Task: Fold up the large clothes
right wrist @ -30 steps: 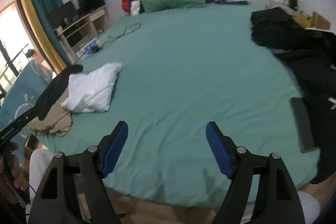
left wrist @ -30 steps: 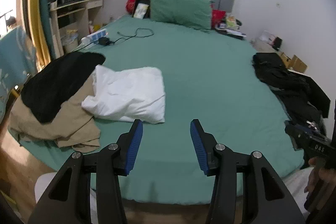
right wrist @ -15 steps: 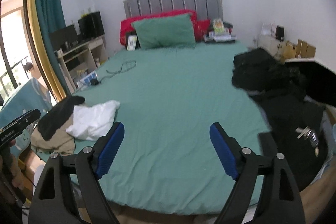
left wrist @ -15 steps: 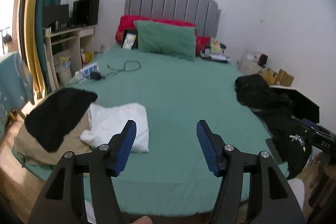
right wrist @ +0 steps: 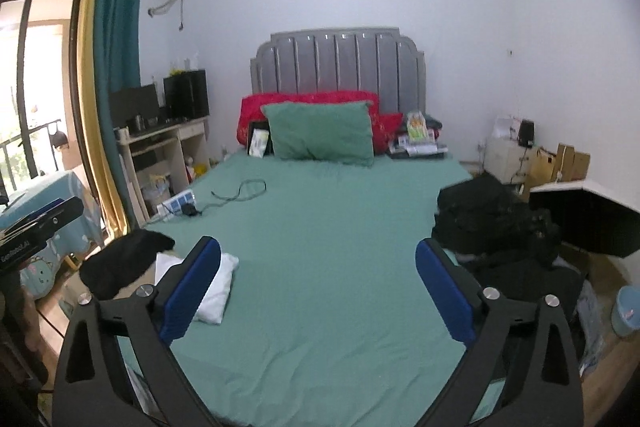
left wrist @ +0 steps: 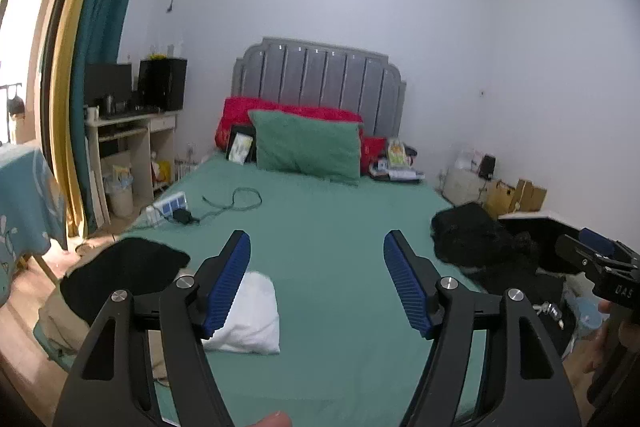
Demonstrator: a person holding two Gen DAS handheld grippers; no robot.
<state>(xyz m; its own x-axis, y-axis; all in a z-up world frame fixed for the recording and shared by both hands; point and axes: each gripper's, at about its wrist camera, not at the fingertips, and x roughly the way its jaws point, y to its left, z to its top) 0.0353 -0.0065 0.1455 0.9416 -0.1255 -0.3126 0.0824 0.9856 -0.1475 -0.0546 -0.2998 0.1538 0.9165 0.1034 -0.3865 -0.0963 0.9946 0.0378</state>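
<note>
- The bed (left wrist: 320, 227), under a green sheet, fills both views.
- A black clothes pile (right wrist: 492, 223) lies at its right edge.
- Black (left wrist: 124, 271), tan and white garments (left wrist: 252, 315) overlap at its near left corner; the tan one is mostly hidden.
- The left gripper (left wrist: 316, 283) and right gripper (right wrist: 318, 291) hang above the sheet, jaws spread, holding nothing.
</note>
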